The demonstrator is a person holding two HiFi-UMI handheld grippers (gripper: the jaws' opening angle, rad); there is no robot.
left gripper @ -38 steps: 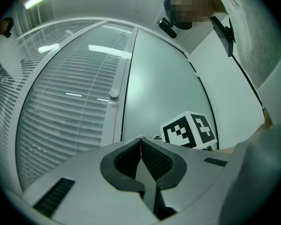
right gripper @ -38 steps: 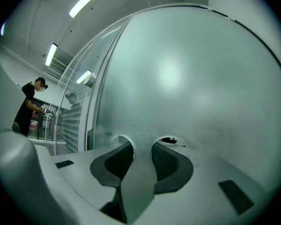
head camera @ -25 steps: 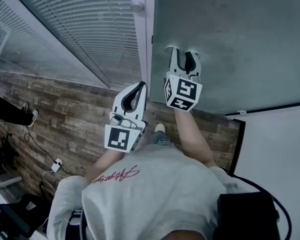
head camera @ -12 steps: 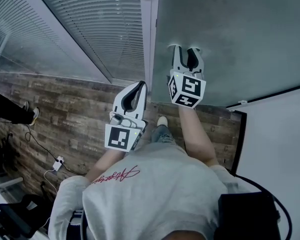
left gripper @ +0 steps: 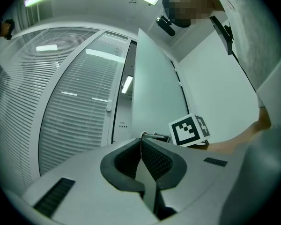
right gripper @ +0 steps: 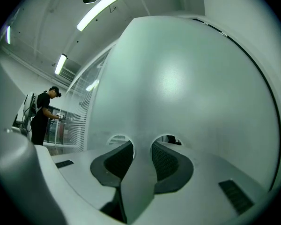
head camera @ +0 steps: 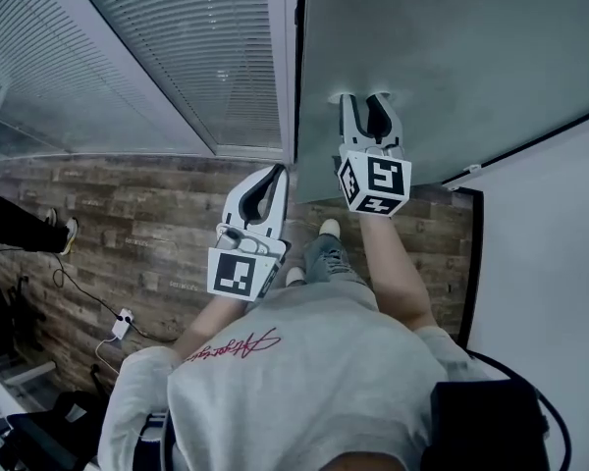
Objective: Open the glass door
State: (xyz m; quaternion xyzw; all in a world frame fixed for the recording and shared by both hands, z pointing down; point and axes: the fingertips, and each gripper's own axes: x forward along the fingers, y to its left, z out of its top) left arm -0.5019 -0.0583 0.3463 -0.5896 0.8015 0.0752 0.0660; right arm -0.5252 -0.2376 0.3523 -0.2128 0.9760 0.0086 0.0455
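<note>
The frosted glass door (head camera: pixel 452 57) fills the upper right of the head view, and its edge stands just right of the white frame post (head camera: pixel 287 67). My right gripper (head camera: pixel 365 101) is open, with both fingertips against the door's face and nothing between them. In the right gripper view the door (right gripper: pixel 187 78) fills the picture ahead of the right gripper (right gripper: pixel 143 142). My left gripper (head camera: pixel 275 171) is shut and empty, held lower, near the door's edge and apart from it. In the left gripper view the door (left gripper: pixel 152 102) stands ahead of the left gripper (left gripper: pixel 141 137), with the right gripper's marker cube (left gripper: pixel 189 130) beside it.
A glass wall with blinds (head camera: pixel 177 57) runs along the left. A white wall (head camera: pixel 550 263) stands at the right. On the wood-pattern floor are cables and a power strip (head camera: pixel 123 320) and another person's shoe (head camera: pixel 67 229). A person (right gripper: pixel 42 114) stands far off beyond the glass.
Both grippers have moved forward with me. The right gripper has stayed on the door's face as the door swung away; more white wall shows at the right. The left gripper stays shut.
</note>
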